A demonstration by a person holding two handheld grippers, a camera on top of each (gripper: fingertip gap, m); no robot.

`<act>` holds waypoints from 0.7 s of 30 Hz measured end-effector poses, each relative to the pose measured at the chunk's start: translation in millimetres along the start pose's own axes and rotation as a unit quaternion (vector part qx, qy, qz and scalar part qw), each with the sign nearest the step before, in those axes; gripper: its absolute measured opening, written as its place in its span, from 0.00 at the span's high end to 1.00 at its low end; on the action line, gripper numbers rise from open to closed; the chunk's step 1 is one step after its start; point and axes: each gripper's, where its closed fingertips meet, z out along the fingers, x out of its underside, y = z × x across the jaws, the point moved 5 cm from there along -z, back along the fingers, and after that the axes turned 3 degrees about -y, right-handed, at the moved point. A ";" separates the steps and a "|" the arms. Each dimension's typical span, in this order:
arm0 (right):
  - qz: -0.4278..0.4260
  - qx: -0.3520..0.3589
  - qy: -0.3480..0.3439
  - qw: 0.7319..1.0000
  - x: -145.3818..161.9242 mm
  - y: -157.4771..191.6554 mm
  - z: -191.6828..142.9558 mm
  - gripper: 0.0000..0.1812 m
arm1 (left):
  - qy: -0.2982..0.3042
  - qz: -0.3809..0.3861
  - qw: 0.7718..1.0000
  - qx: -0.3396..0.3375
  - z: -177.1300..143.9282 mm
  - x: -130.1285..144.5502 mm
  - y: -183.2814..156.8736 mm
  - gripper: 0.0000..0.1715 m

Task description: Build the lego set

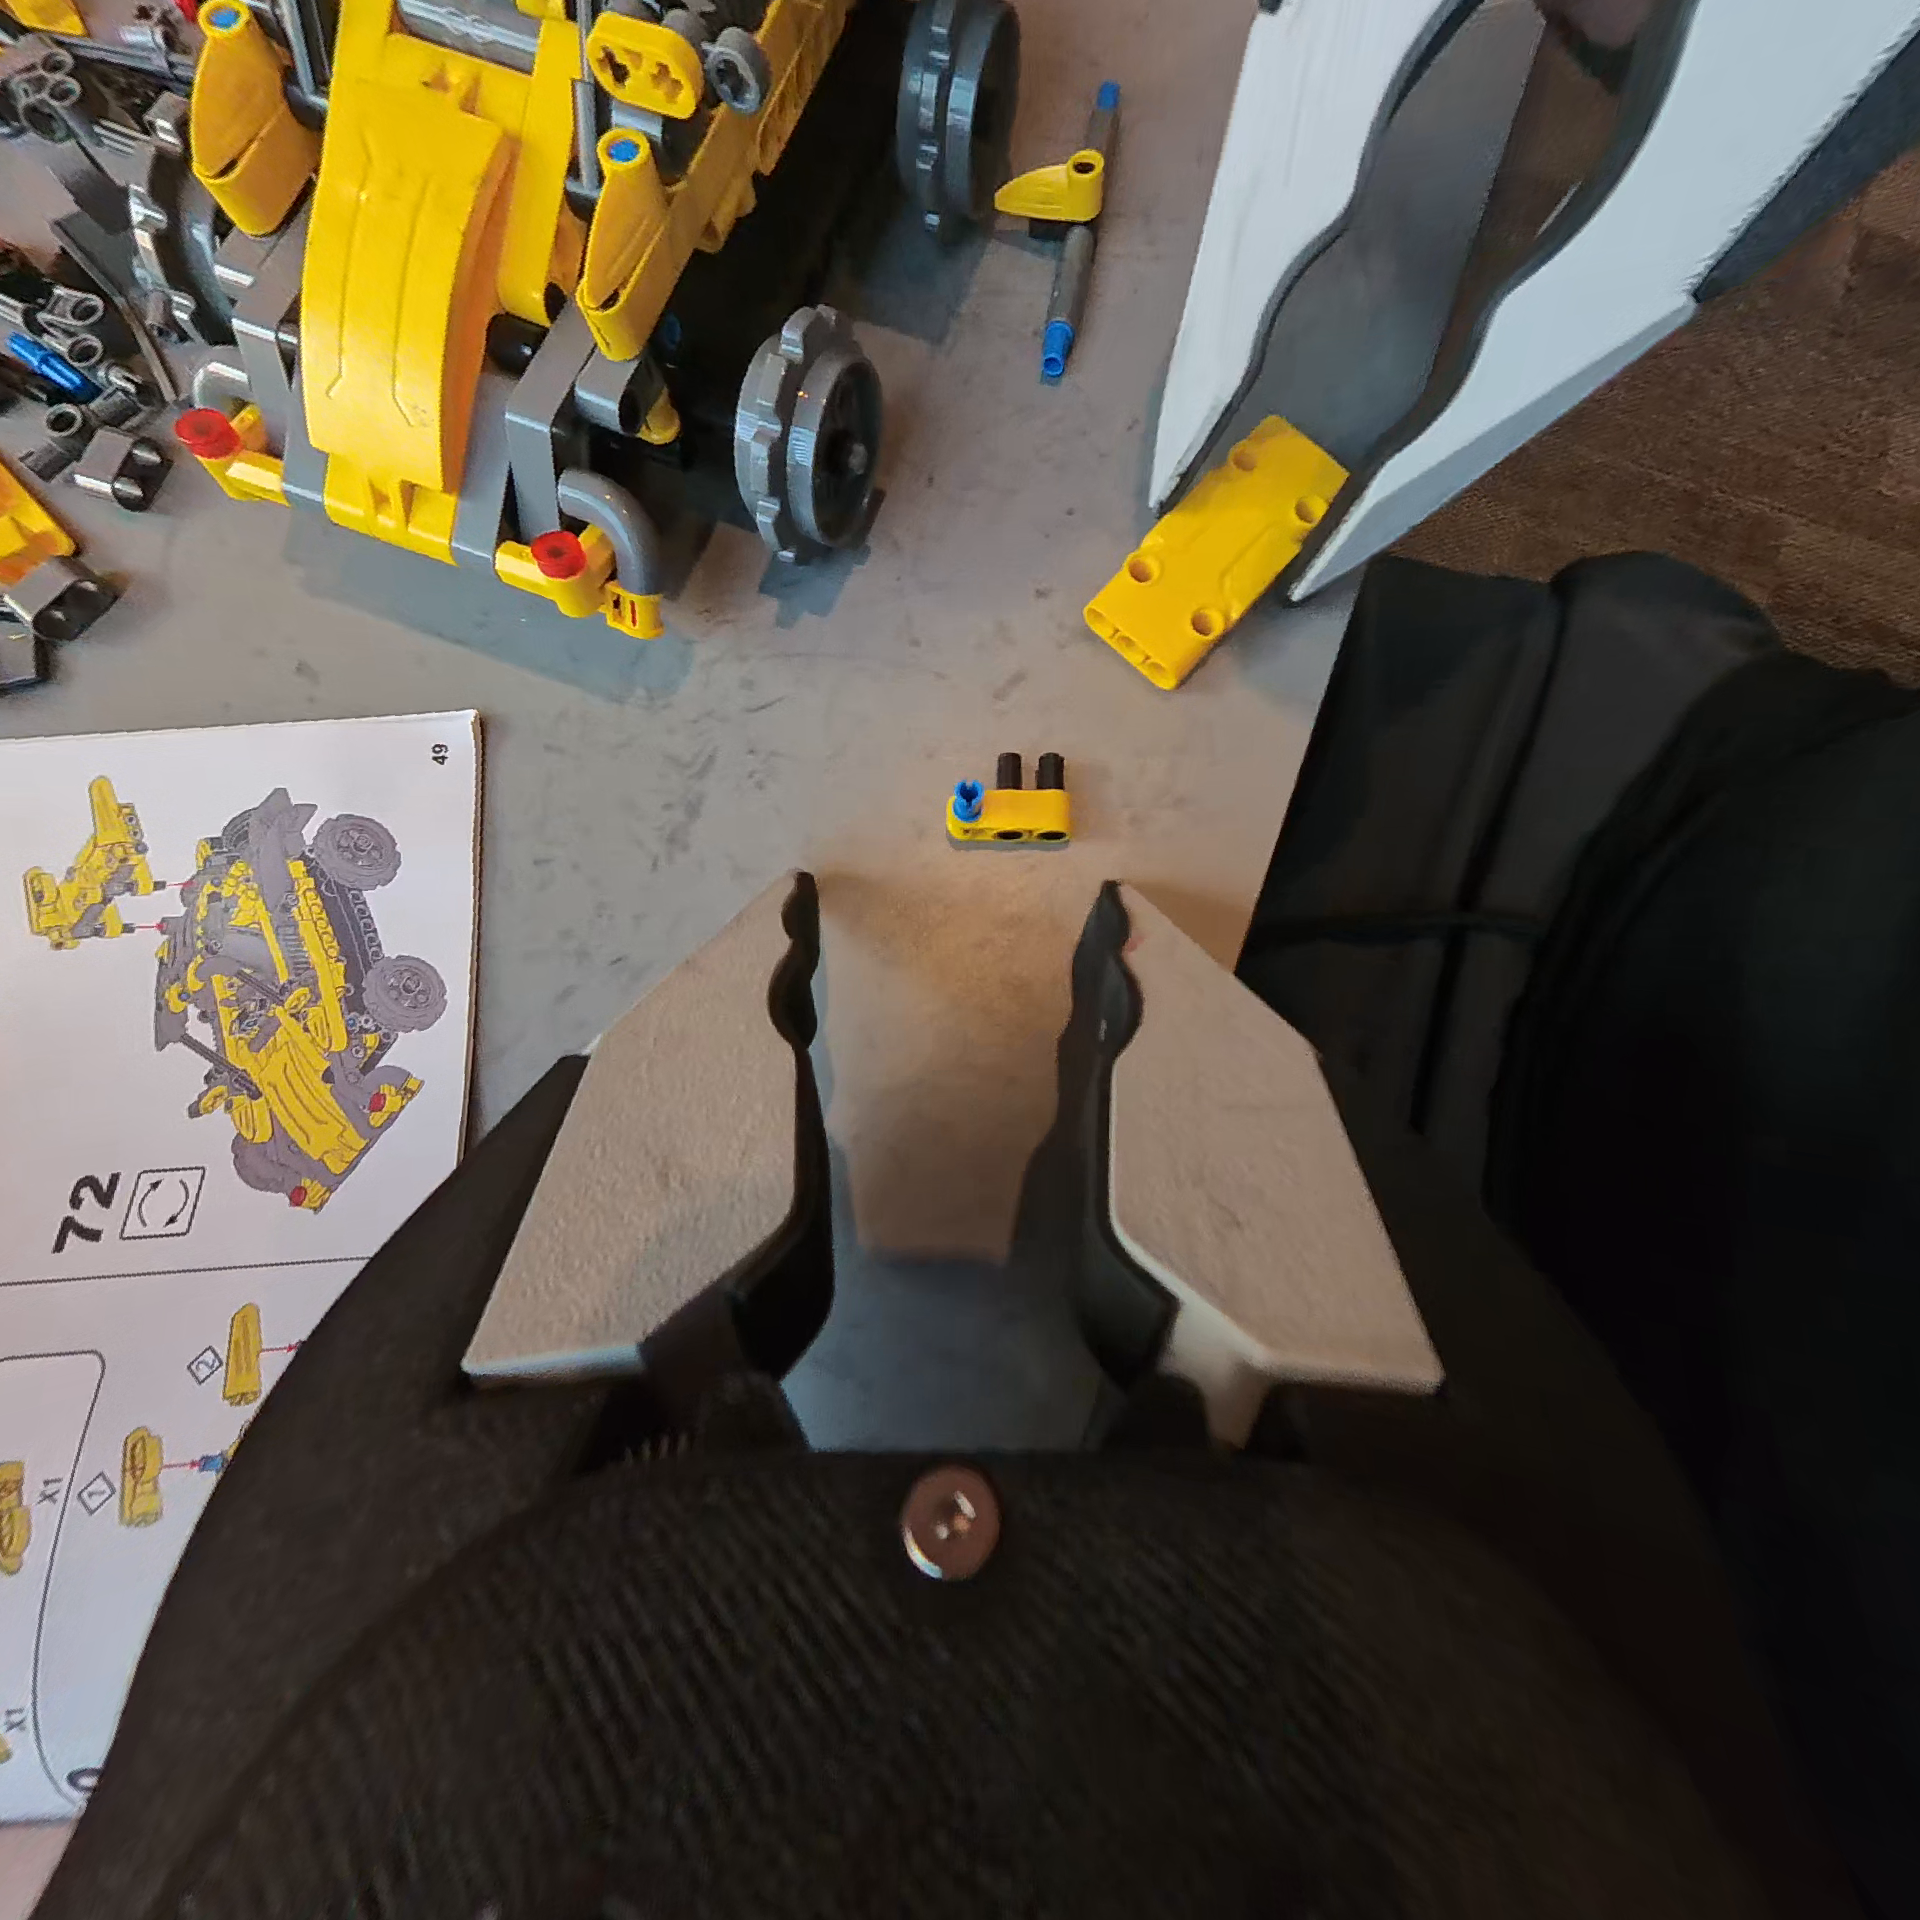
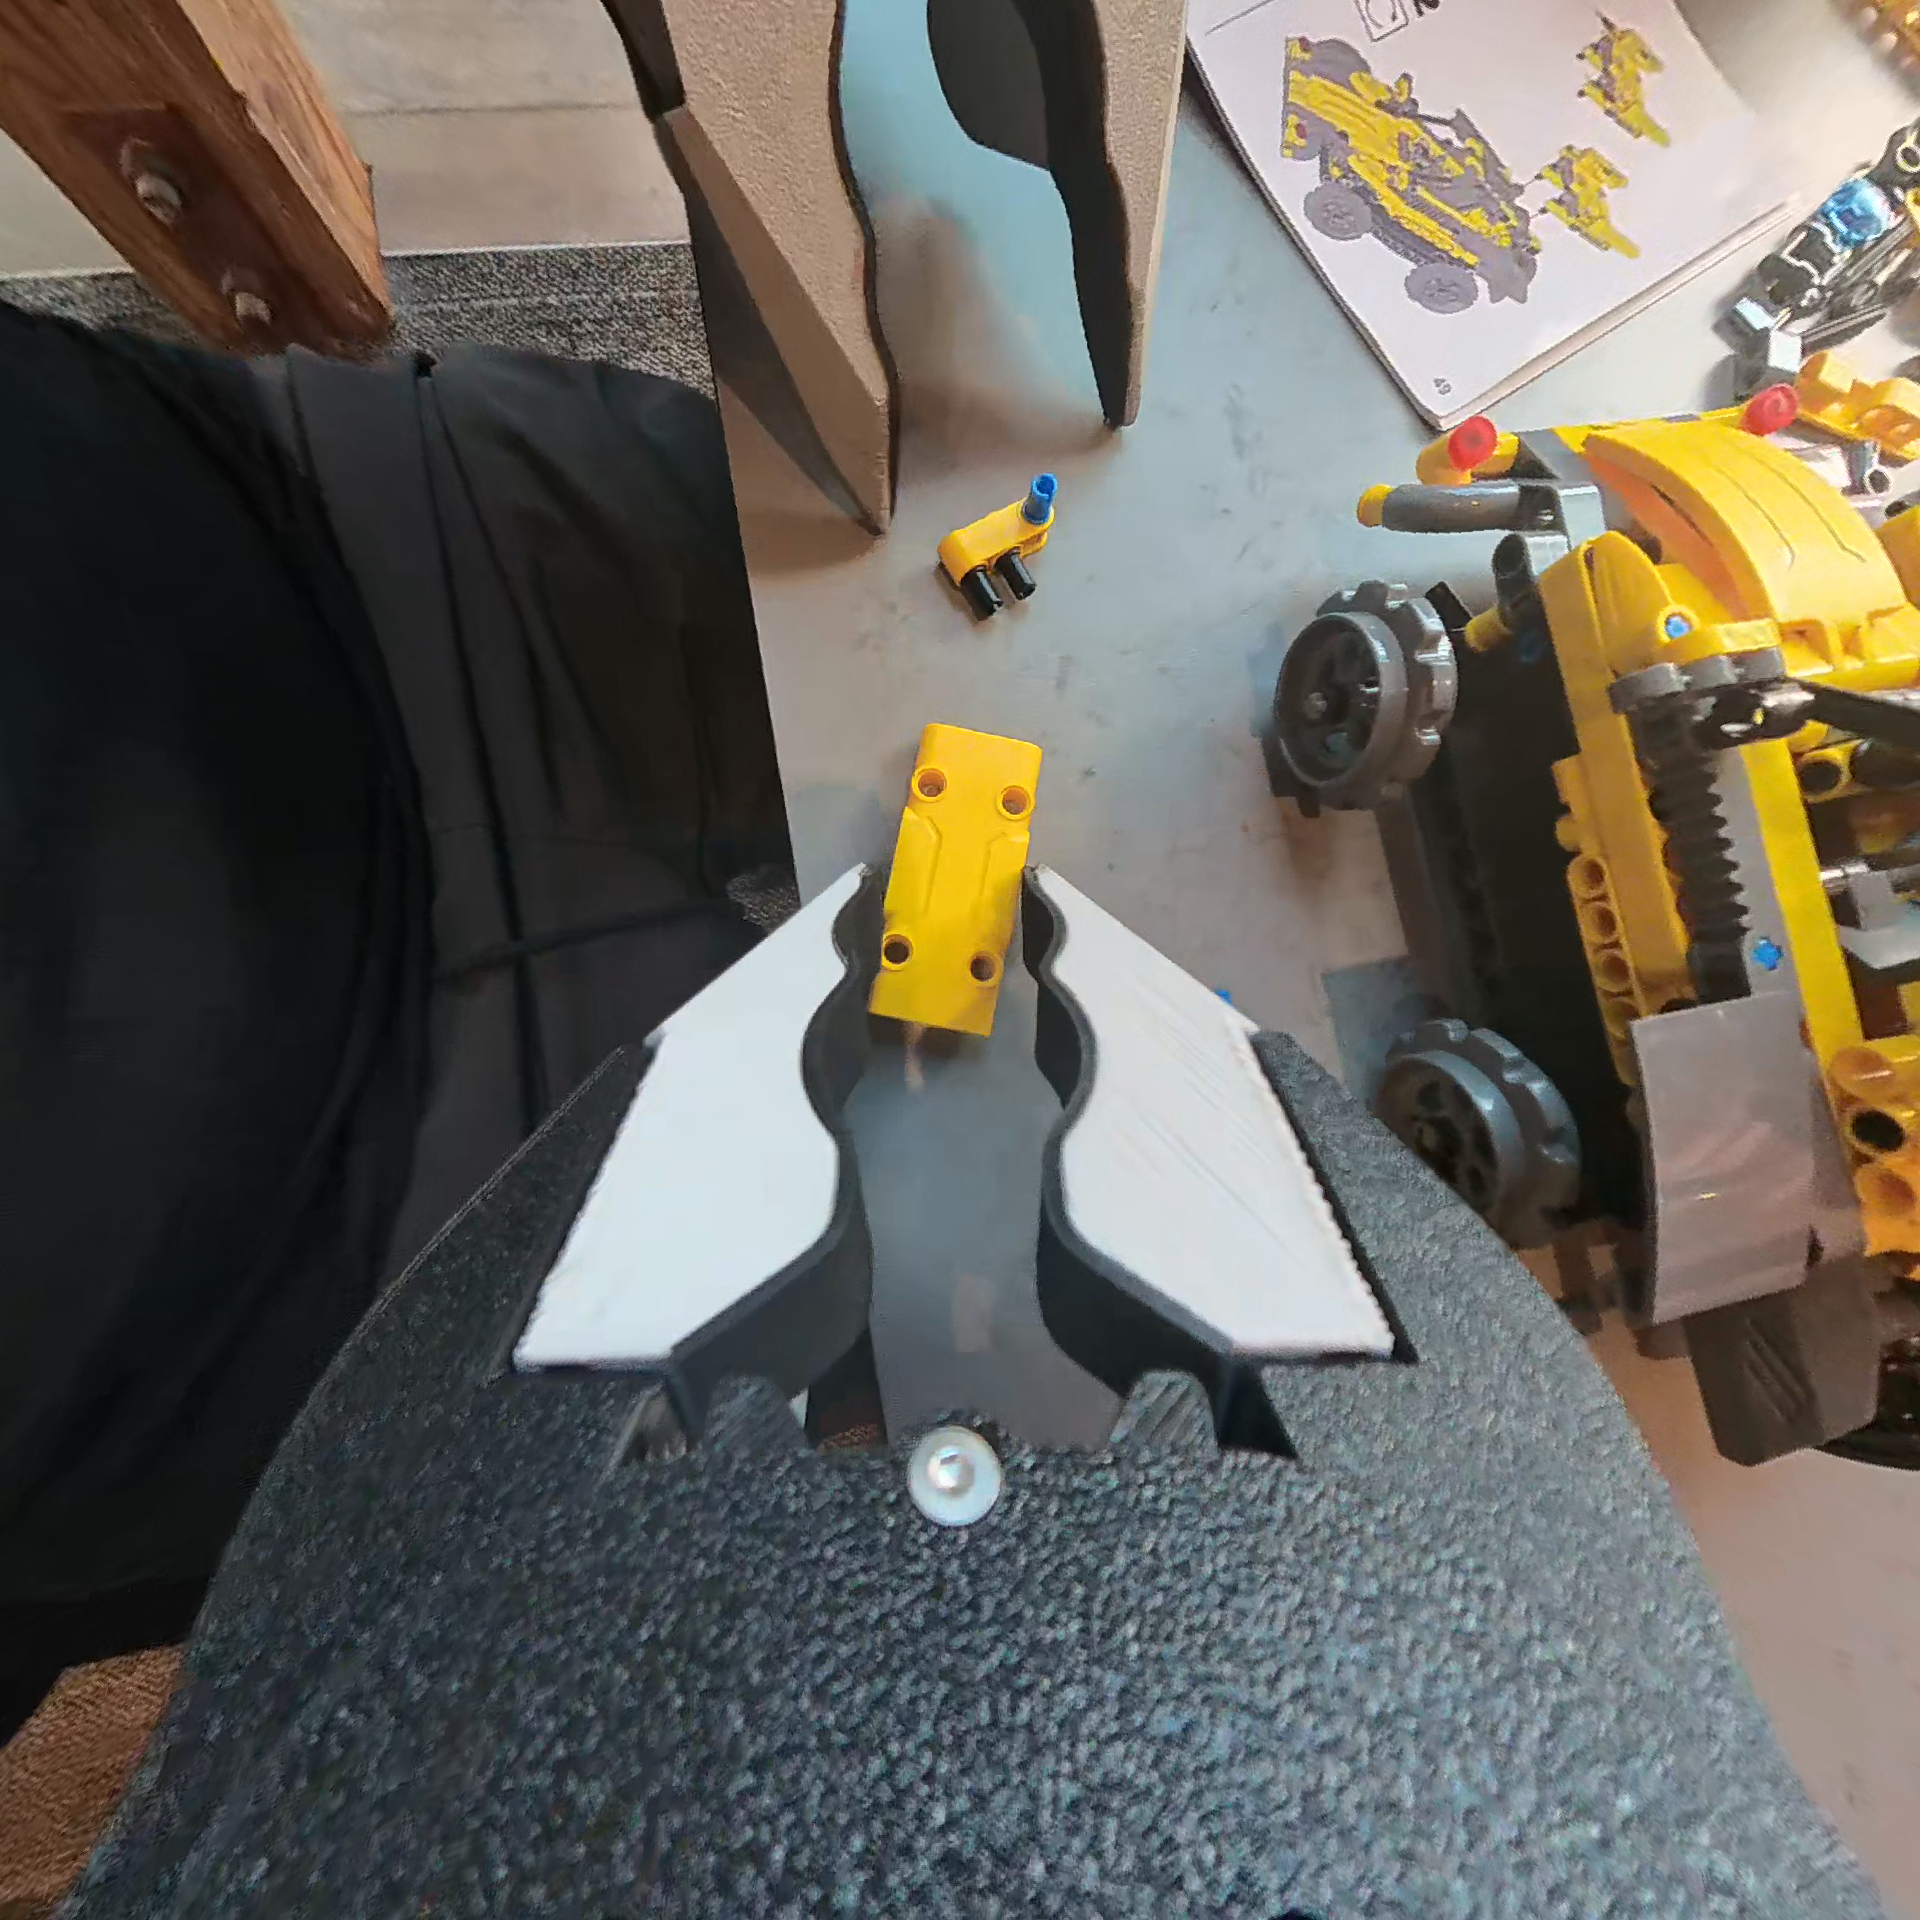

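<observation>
- My right claw [image 2: 948,883] is closed to a narrow gap on the flat yellow plastic panel with four pin holes [image 2: 954,883]; its tips grip the long edges near the middle, and the panel's far end tilts down to the grey desk [image 2: 1164,582]
- That panel looks light, stiff and smooth, so I judge it could slip or twist; the long side edges seem the surest hold
- My left claw [image 1: 961,894] hangs wide and empty just short of the small yellow plastic connector with two black pins and one blue pin [image 1: 1008,805], which lies loose on the desk, apart from both claws; I judge it very light and easily flicked away, best pinched across its yellow body
- The yellow and grey brick-built vehicle with dark toothed wheels [image 1: 468,343] stands beyond; the open white instruction booklet [image 1: 239,987] lies beside it; a grey axle with blue ends and a yellow wedge piece [image 1: 1070,223] lies past the wheels
- The desk is matt, scuffed and hard; black fabric [image 1: 1610,1039] fills its near edge, a wooden leg [image 2: 197,156] and carpet lie beyond
</observation>
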 end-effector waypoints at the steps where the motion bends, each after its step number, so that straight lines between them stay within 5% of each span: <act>1: -0.004 0.003 0.002 1.000 0.0 -1.4 -0.3 0.85 | -0.002 0.001 1.000 0.001 -0.2 0.5 -0.7 0.69; 21: -0.024 -0.028 -0.004 0.999 0.8 -3.1 0.1 0.85 | -0.009 0.034 0.999 0.035 2.5 -1.7 -6.0 0.74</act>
